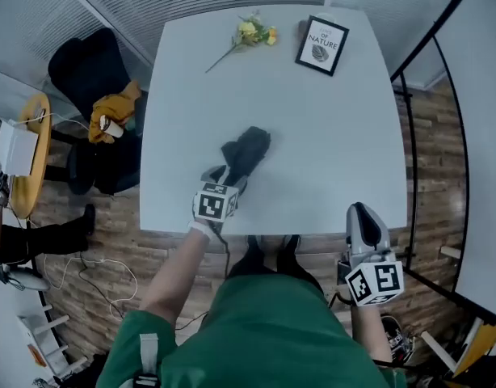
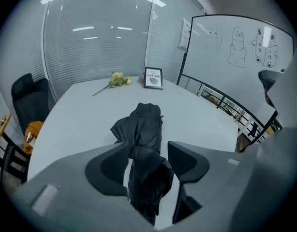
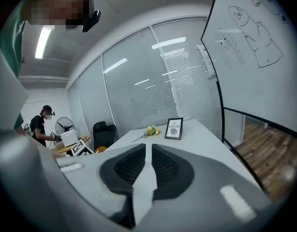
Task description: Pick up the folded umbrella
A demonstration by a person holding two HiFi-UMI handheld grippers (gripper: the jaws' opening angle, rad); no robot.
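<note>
Black, rumpled fabric marks the folded umbrella (image 1: 246,153), which lies on the white surface (image 1: 337,136) in its near half, a little left of the middle. Its length runs from near-left to far-right, and it rests flat on the surface.

Our left claw (image 1: 232,176) is tilted down over the umbrella's near end. In the left gripper view its jaws stand well apart with the umbrella's near end between them. The fabric lies against the left jaw, and a strip of white surface shows between it and the right jaw, so we see no squeeze on it.

Our right claw (image 1: 361,212) hangs off the near edge of the surface, to the right and well apart from the umbrella. In the right gripper view its jaws are drawn in to a narrow slit with nothing between them.

At the far side of the surface a stem of yellow flowers (image 1: 252,35) lies left of a small black-framed picture (image 1: 321,45); both are well apart from the umbrella. Beyond the left edge stands a black chair (image 1: 90,67) with a yellow bundle (image 1: 115,107) on it, above a wood-patterned floor (image 1: 119,253). A whiteboard (image 2: 240,57) with doodles stands to the right of the surface.
</note>
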